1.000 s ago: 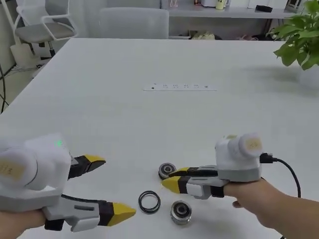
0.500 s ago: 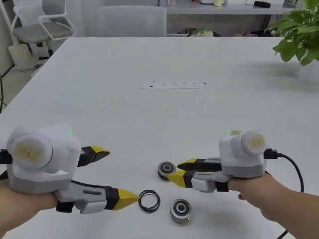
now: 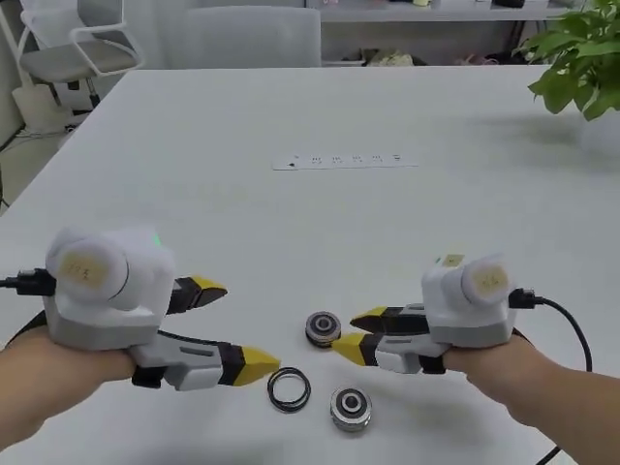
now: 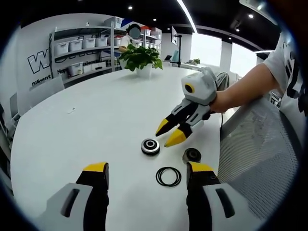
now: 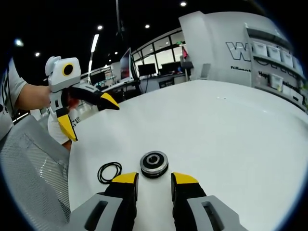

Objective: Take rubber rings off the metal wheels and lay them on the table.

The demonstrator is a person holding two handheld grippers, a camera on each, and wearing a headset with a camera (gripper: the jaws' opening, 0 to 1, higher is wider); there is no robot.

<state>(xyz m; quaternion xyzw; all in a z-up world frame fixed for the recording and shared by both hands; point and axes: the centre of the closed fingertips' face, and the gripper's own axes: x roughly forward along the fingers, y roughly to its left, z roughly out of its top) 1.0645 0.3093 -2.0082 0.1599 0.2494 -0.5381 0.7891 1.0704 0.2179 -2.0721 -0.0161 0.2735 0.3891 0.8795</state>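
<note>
Two small metal wheels lie near the table's front edge: one [image 3: 323, 328] [image 4: 150, 146] [image 5: 154, 163] with a dark rim, the other [image 3: 351, 408] [image 4: 191, 155] closer to me. A pair of loose black rubber rings [image 3: 289, 387] [image 4: 168, 176] [image 5: 109, 172] lies flat just left of them. My left gripper [image 3: 235, 325] [image 4: 147, 168] [image 5: 91, 119] is wide open and empty, its lower tip close to the rings. My right gripper [image 3: 351, 332] [image 5: 155, 178] [image 4: 167, 136] is narrowly open and empty, its tips just short of the dark-rimmed wheel.
A flush socket strip [image 3: 346, 161] sits mid-table. A potted plant [image 3: 579, 58] stands at the back right. Office chairs [image 3: 257, 39] line the far edge. A black cable [image 3: 567, 325] trails from my right gripper.
My left gripper has come up and to the right, toward the rings. The right gripper has barely shifted. Wheels and rings lie where they were.
</note>
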